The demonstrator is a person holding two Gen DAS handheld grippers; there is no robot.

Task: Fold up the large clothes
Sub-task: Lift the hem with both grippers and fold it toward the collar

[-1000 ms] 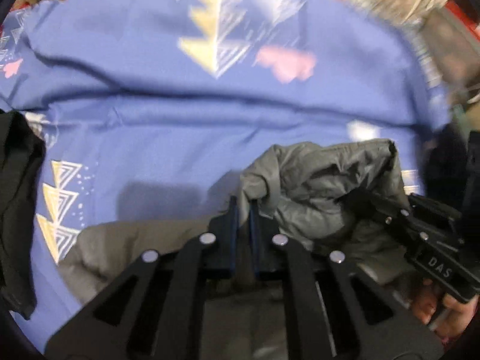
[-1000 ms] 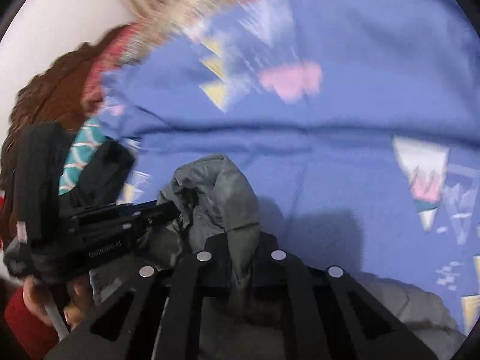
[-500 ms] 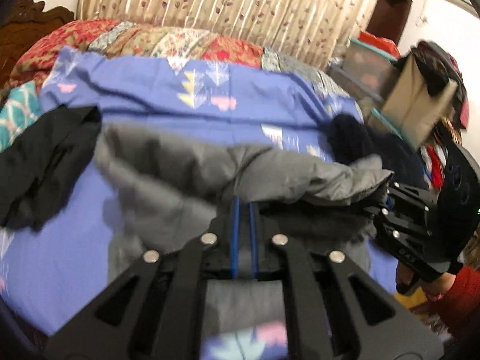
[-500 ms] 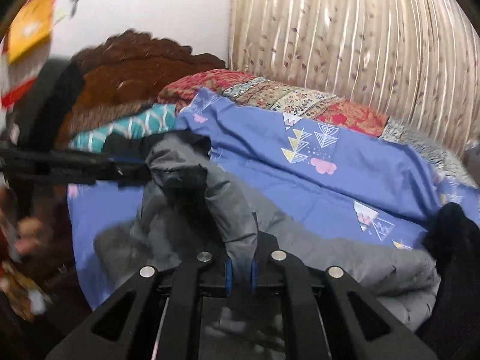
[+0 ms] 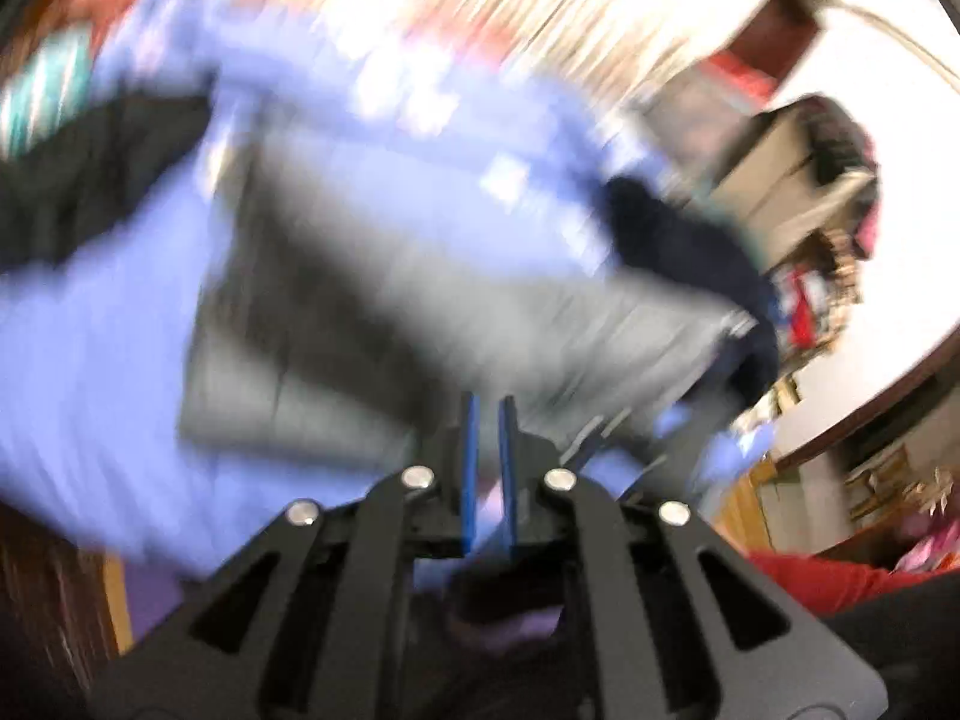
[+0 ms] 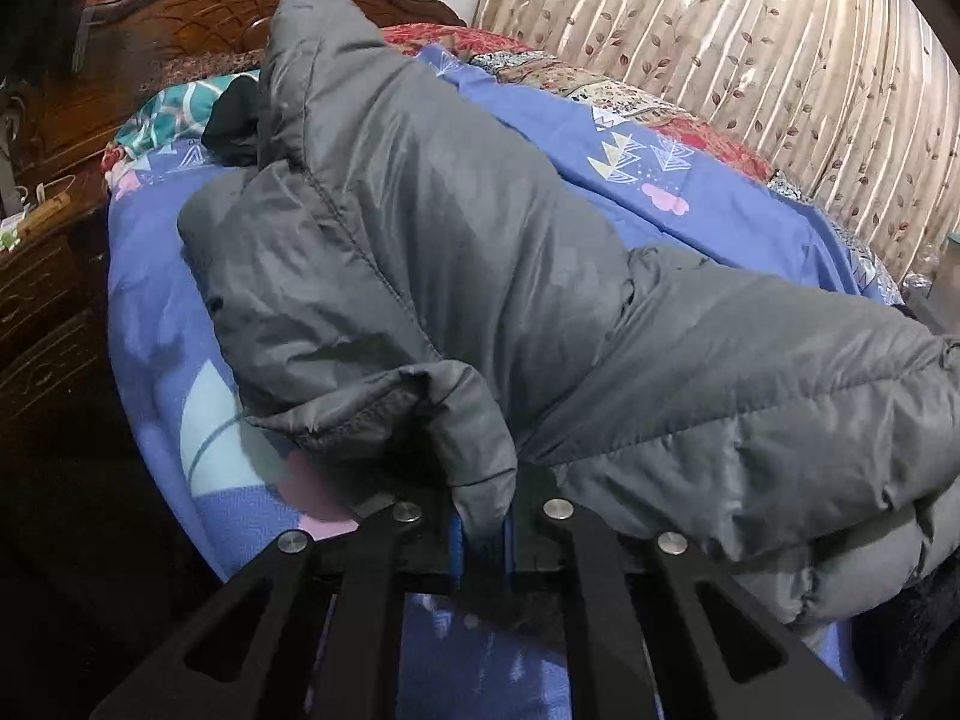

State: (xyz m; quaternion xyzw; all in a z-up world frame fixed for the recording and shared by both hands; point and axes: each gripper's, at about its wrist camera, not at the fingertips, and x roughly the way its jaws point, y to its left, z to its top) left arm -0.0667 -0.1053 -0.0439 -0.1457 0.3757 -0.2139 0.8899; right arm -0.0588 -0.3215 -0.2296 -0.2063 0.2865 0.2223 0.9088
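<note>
A grey puffer jacket lies spread over the blue patterned bedspread. My right gripper is shut on a fold of the jacket's near edge, with cloth pinched between its blue pads. The left wrist view is heavily blurred: the jacket shows as a grey patch beyond my left gripper, whose blue pads stand almost together with nothing visible between them. The right gripper shows only as a dark blur at the right of that view.
A black garment lies at the head of the bed near the carved wooden headboard. A dark garment lies at the bed's right side. A beige curtain hangs behind. A wooden nightstand stands left.
The jacket has been pulled back and laid out across the bed. My left gripper no longer holds it and is swinging fast. My right gripper still holds its fold.
</note>
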